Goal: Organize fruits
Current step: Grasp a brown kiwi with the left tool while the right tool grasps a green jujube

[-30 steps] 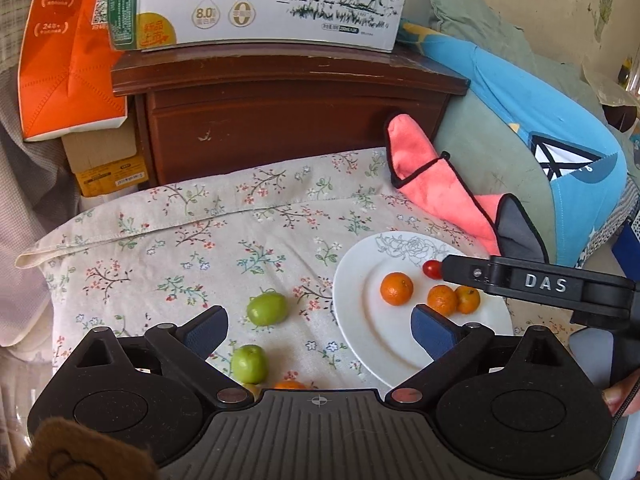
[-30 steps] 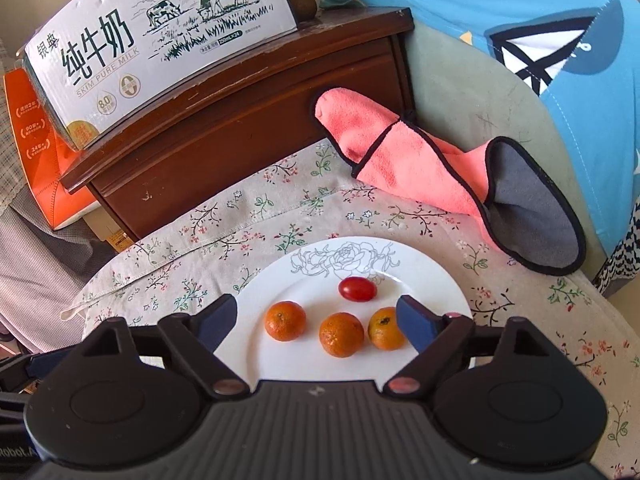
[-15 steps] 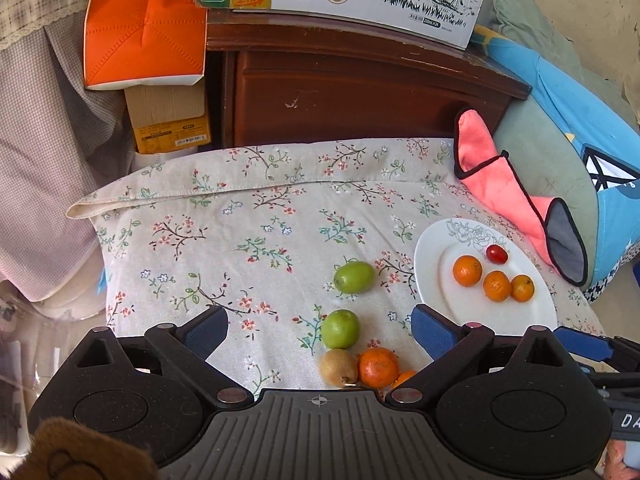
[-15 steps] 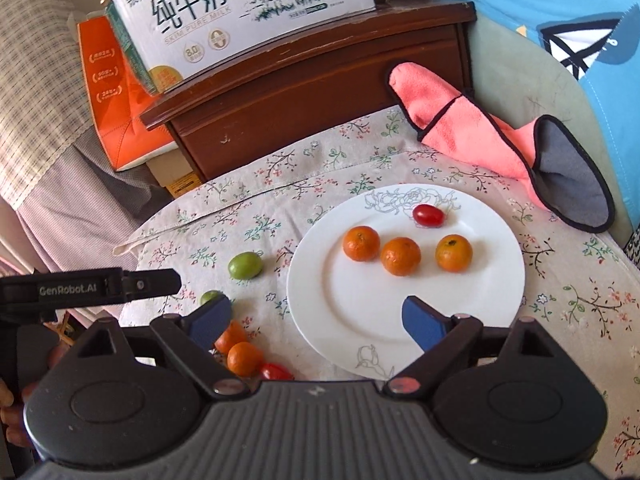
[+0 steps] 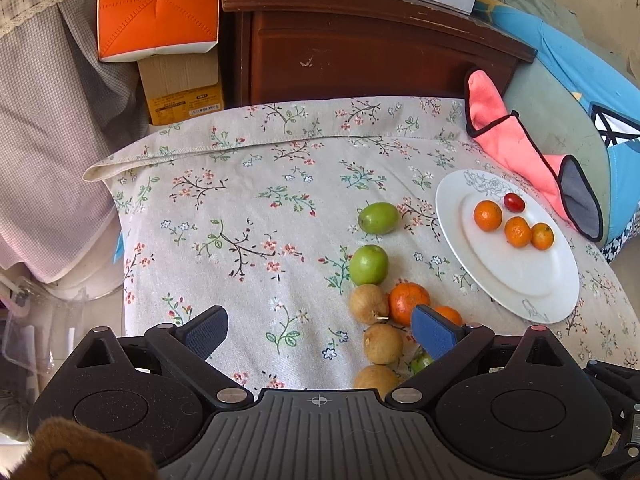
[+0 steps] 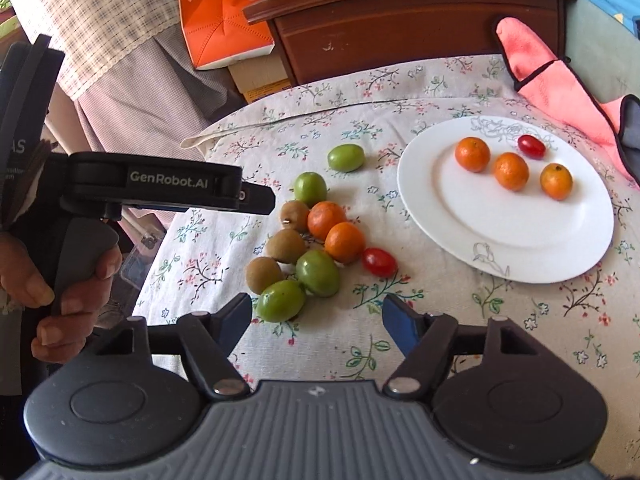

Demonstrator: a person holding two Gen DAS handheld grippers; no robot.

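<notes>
A white plate point(image 6: 568, 256) point(image 5: 528, 280) on the floral cloth holds three small oranges point(image 6: 510, 171) and a red cherry tomato point(image 6: 531, 146). Left of it lies a loose cluster: green fruits point(image 6: 318, 272), brown fruits point(image 6: 285, 245), two oranges point(image 6: 345, 242) and a cherry tomato point(image 6: 379, 262). My right gripper point(image 6: 318, 322) hovers just in front of the cluster, its jaws closing with nothing between them. My left gripper point(image 5: 320, 330) stands open over the cloth, its right finger point(image 5: 434, 330) above the cluster's oranges point(image 5: 408, 302).
A dark wooden cabinet point(image 5: 360, 48) with a milk carton box stands behind the table. An orange bag point(image 5: 158, 8) and cardboard box are at back left. A pink oven mitt point(image 6: 560, 92) lies beside the plate; blue cushions fill the right. A hand point(image 6: 60, 280) grips the left handle.
Both grippers have swung left, off the plate and toward the loose fruit cluster. The right gripper's jaws have narrowed. The plate now sits to the right in both views.
</notes>
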